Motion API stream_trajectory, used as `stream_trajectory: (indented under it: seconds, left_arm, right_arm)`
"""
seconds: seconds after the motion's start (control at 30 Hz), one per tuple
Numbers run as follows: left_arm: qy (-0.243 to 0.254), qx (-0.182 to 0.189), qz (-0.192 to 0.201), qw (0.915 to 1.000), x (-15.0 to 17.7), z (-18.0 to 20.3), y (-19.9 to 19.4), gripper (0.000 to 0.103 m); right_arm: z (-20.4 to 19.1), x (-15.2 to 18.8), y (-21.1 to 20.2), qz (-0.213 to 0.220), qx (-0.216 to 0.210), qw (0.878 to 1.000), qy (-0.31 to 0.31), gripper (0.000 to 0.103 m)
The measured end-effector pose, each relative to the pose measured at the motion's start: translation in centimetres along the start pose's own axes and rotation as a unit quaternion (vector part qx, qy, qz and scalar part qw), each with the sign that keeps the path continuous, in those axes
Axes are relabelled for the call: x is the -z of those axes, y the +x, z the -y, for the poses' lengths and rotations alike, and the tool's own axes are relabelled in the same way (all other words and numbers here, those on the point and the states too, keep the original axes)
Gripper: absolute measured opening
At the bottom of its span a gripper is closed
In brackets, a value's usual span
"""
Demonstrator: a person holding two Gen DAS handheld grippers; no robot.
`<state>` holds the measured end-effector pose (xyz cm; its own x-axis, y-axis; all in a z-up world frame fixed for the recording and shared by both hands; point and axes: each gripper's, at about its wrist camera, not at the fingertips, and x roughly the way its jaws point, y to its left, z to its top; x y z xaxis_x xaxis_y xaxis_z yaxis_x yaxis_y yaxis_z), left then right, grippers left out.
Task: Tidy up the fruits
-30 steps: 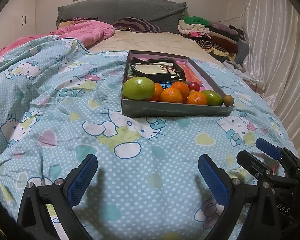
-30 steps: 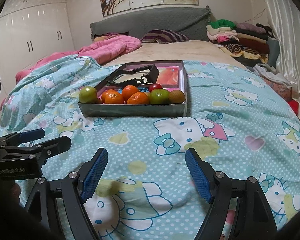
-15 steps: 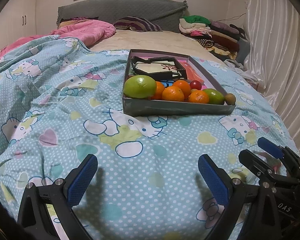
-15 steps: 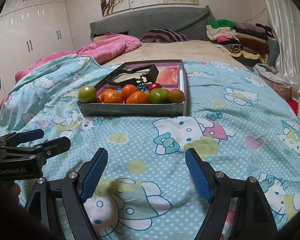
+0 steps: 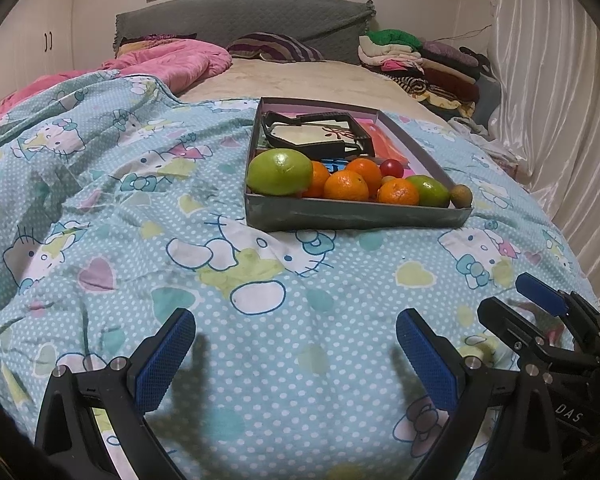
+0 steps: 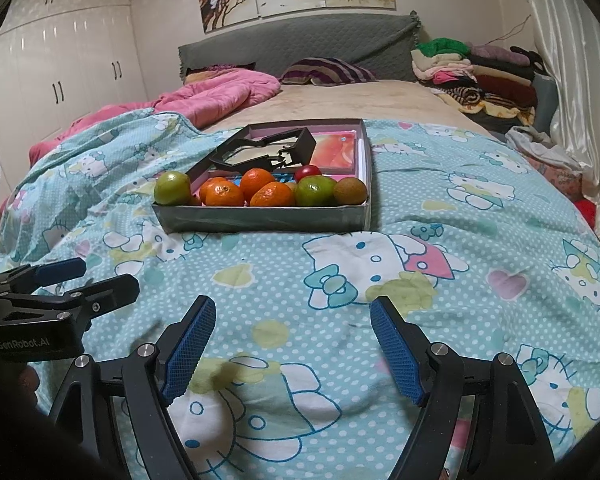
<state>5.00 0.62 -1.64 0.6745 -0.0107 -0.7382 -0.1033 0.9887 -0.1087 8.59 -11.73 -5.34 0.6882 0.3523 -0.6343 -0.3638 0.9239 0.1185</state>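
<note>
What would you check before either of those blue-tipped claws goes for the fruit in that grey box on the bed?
1. Left gripper open and empty: ok.
2. Right gripper open and empty: ok.
3. Fruit in reach: not ok; both grippers are well short of the box.
4. Fruit free to pick: ok; the large green fruit and the brown fruit sit at the row's ends.
5. Place to sort fruit into: cannot tell.
6. Box level on the quilt: cannot tell.
</note>
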Motion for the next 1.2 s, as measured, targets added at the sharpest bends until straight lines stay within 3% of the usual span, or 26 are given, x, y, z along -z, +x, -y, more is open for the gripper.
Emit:
stream_trajectory:
  seconds: [1.2]
  left_arm:
    - [0.004,0.001,-0.007,1.0,-0.1,0.04,0.35,0.101]
  right_arm:
    - [0.22,0.04,0.3,-0.003,0.004,1.0,0.004,0.081]
